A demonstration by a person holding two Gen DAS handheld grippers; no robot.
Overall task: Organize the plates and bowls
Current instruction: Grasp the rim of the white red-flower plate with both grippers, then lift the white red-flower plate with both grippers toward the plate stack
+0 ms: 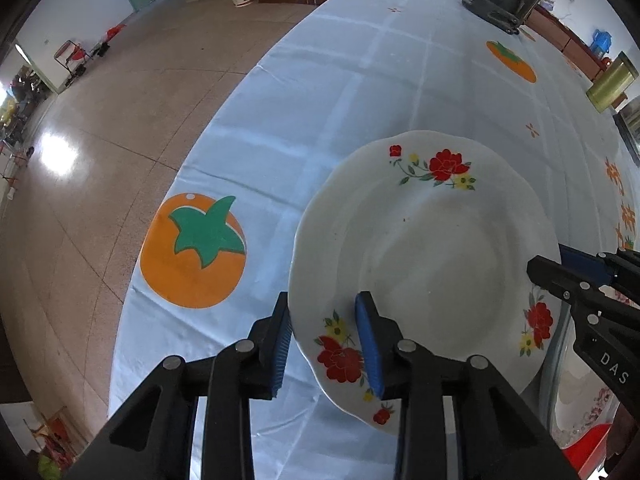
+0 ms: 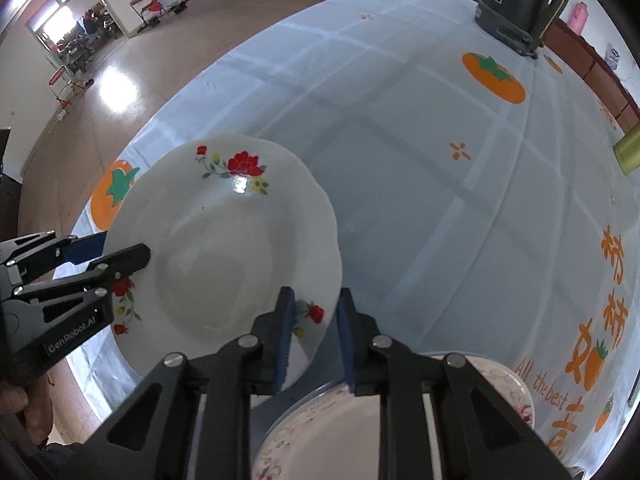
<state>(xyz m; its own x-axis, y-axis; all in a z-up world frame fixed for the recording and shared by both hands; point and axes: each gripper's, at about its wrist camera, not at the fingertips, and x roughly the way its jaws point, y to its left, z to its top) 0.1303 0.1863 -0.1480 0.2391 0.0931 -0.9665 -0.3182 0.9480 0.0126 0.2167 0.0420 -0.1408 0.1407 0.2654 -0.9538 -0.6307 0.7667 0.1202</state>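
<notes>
At the cloth's (image 1: 280,128) six-o'clock edge, both the left gripper (image 1: 326,336) and right gripper (image 2: 314,332) clamp opposite rims of the floral plate (image 1: 424,248); uneven lifting could slip it onto the bowl (image 2: 328,432) beneath.

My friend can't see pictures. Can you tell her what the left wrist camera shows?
Two black tools grip a white plate with red flowers by opposite rims: the left tool at the bottom, the right tool from the right edge. Underneath lies a pale blue tablecloth printed with orange fruit.
</notes>
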